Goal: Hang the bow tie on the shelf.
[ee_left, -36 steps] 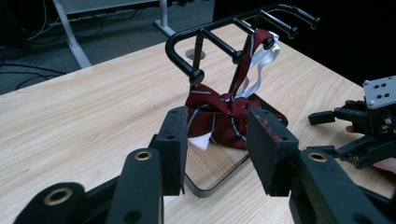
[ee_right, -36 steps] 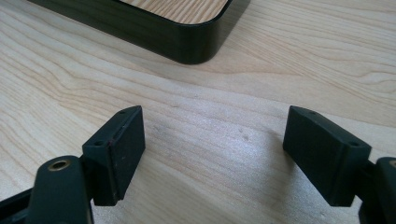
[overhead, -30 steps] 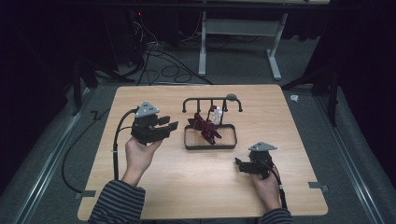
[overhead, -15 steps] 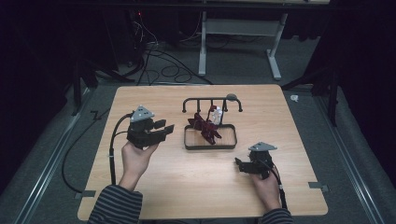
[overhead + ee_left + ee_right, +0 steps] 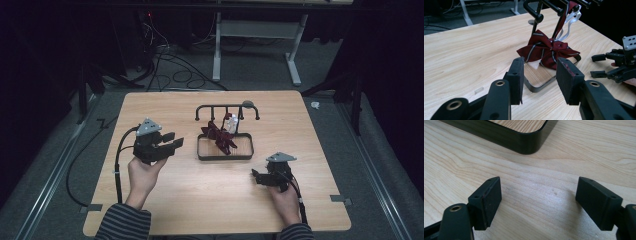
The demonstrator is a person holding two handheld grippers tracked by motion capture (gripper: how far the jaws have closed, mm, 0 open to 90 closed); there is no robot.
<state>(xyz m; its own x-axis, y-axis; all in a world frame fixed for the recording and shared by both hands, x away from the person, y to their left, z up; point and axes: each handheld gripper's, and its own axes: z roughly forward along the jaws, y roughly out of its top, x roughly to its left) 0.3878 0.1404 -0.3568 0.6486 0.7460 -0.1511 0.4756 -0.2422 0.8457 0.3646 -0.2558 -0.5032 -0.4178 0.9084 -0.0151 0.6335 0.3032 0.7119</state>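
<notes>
A dark red striped bow tie (image 5: 219, 137) (image 5: 548, 50) lies over a black-rimmed tray (image 5: 224, 156) (image 5: 537, 87) that has a black hanger rack (image 5: 227, 108) at its back. A white hanger (image 5: 570, 21) hangs from the rack bar. My left gripper (image 5: 170, 141) (image 5: 538, 81) is held above the table to the left of the tray, open, nothing between its jaws. My right gripper (image 5: 256, 176) (image 5: 537, 200) rests low on the table near the tray's front right corner (image 5: 529, 142), open and empty.
The wooden table (image 5: 200, 200) stands on grey carpet, with cables (image 5: 170, 60) and a white desk frame (image 5: 250, 45) behind it. Black cables trail from both grippers toward the table's front edge. A small bit of clear tape (image 5: 479, 90) lies on the wood.
My left gripper has drifted slightly left and down, away from the tray. The right gripper has stayed put.
</notes>
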